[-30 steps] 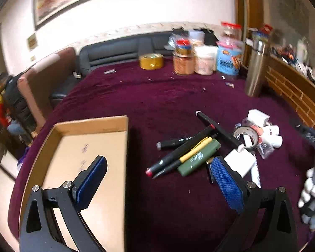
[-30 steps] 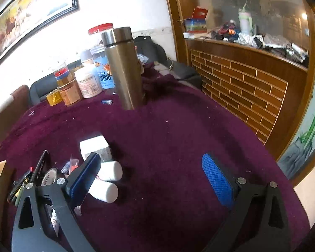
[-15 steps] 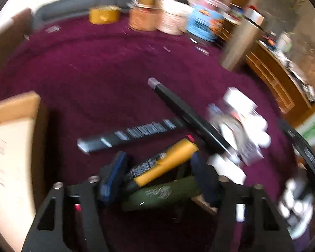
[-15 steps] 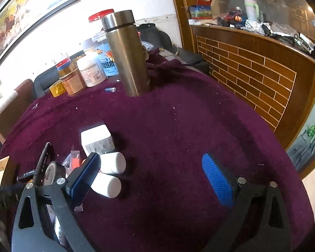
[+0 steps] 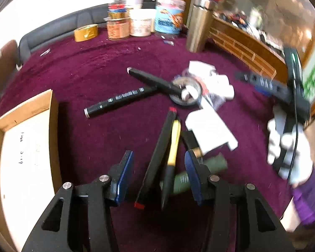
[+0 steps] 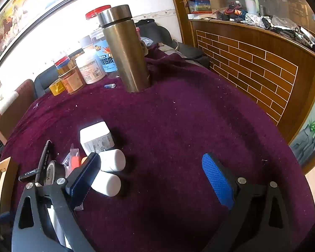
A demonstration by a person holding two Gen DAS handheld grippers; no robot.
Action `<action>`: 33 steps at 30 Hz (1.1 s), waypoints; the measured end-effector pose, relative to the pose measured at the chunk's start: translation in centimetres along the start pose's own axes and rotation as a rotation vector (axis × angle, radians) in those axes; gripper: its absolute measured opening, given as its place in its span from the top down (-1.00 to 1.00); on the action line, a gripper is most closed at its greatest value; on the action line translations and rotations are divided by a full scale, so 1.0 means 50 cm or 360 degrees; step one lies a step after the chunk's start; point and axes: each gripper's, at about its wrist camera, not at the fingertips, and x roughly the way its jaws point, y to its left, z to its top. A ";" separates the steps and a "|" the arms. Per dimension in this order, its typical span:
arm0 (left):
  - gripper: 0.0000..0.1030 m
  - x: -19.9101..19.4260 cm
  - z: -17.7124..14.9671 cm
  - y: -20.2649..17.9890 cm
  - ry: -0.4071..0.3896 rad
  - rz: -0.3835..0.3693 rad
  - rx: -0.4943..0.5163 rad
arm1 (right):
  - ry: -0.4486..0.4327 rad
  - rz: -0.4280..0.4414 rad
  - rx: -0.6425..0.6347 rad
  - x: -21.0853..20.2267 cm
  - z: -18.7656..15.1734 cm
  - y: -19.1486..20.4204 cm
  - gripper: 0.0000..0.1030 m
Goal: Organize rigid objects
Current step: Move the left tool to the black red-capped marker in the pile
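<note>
Grasp step: left tool (image 5: 158, 169), jaws just closing but still apart, straddles the pens (image 5: 163, 157) right of the box (image 5: 52, 126). Next: clamp, lift. Right tool (image 6: 151, 176) gapes empty.

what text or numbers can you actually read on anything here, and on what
Cardboard box floor: dark handwritten marks, not legible.
Black marker: white print, blurred.
Green pen: pale script, blurred.
Blue-label jar: large characters, unreadable.
White jar: fine print, too small.
White charger block: tiny print, unreadable.
</note>
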 end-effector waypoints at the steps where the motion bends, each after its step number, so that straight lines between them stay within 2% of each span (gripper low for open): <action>1: 0.14 0.008 -0.006 -0.006 0.0016 0.0036 0.0037 | 0.0003 -0.0001 0.0001 0.001 0.000 0.000 -0.90; 4: 0.14 0.011 -0.017 0.013 0.0022 0.0102 0.0025 | 0.0007 -0.0003 0.0004 0.002 0.000 -0.001 -0.90; 6: 0.14 0.021 -0.004 0.043 0.0060 0.0068 -0.0101 | 0.0011 -0.0007 0.0008 0.002 0.000 -0.001 -0.90; 8: 0.14 0.036 0.006 0.083 0.0093 0.0149 -0.0231 | 0.0016 -0.0004 0.0016 0.003 0.001 -0.004 -0.90; 11: 0.15 0.037 0.013 0.110 0.0101 0.0100 -0.0326 | 0.0033 -0.0005 0.0023 0.008 0.002 -0.004 -0.90; 16: 0.15 0.054 0.031 0.082 0.0109 0.0174 -0.0191 | 0.0045 -0.0008 0.0023 0.011 0.001 -0.003 -0.90; 19: 0.15 0.089 0.052 0.059 0.0173 0.0187 -0.0137 | 0.0048 -0.0007 0.0033 0.012 0.001 -0.005 -0.90; 20: 0.17 0.095 0.056 0.044 0.0137 0.0234 -0.0087 | 0.0051 -0.0005 0.0038 0.012 0.001 -0.006 -0.90; 22: 0.71 0.095 0.059 0.018 0.0126 0.0196 -0.0030 | 0.0055 -0.0001 0.0047 0.014 0.002 -0.009 -0.90; 24: 0.74 0.091 0.053 -0.001 0.0134 0.0174 -0.0004 | 0.0065 0.0007 0.0055 0.017 0.003 -0.011 -0.90; 26: 0.75 0.085 0.039 -0.003 0.0125 0.0175 -0.0002 | 0.0073 0.0014 0.0061 0.019 0.003 -0.012 -0.90; 30: 0.71 0.075 0.029 0.019 0.0109 0.0171 -0.0095 | 0.0079 0.0019 0.0066 0.021 0.003 -0.014 -0.90; 32: 0.54 0.077 0.028 0.012 0.0100 0.0245 -0.0084 | 0.0080 0.0021 0.0073 0.021 0.003 -0.015 -0.90; 33: 0.38 0.068 0.020 0.004 0.0089 0.0302 -0.0072 | 0.0081 0.0021 0.0075 0.022 0.003 -0.016 -0.90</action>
